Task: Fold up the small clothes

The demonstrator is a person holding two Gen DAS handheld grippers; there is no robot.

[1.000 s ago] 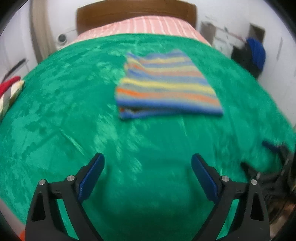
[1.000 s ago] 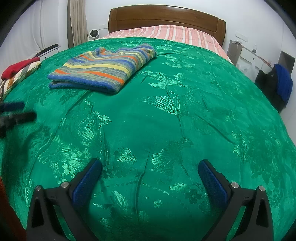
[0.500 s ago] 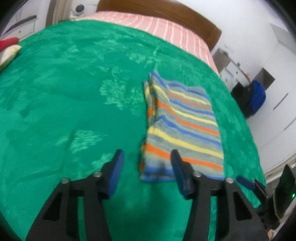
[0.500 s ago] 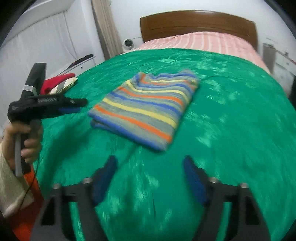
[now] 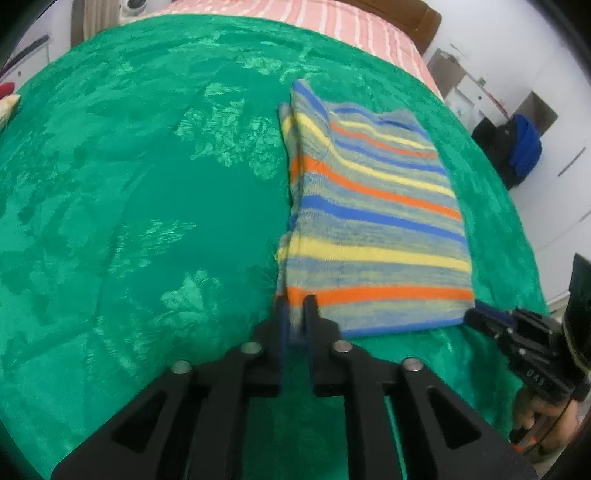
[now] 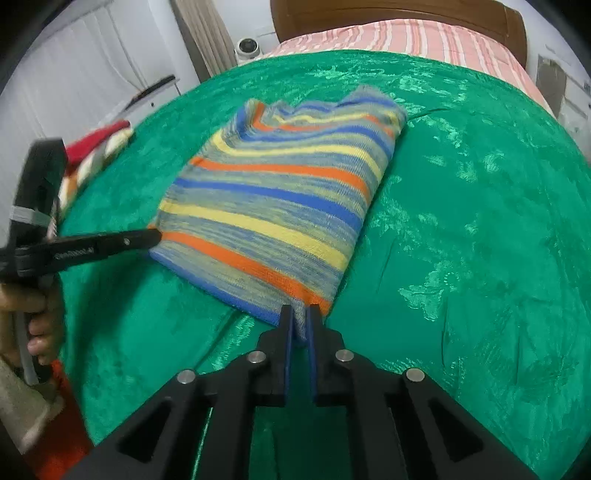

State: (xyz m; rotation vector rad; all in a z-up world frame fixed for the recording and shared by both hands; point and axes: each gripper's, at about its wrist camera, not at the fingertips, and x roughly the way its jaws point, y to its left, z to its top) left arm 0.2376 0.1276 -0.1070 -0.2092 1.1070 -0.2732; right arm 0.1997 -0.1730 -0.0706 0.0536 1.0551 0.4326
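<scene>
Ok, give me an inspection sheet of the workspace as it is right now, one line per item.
Surface: green bedspread, patterned, lightly creased.
Job's things: striped sweater, folded, lying flat.
Clutter: red and white cloth at the bed's edge.
Grippers: left gripper and right gripper each at a near corner of the sweater, jaws closing with its hem between them.
Cables: nothing seen.
Surroundings: wooden headboard, pink striped sheet, curtain.

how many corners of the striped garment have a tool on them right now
2. The left tool is closing on the near left corner of the striped garment, the right tool on its near right corner. The far corners are free.
</scene>
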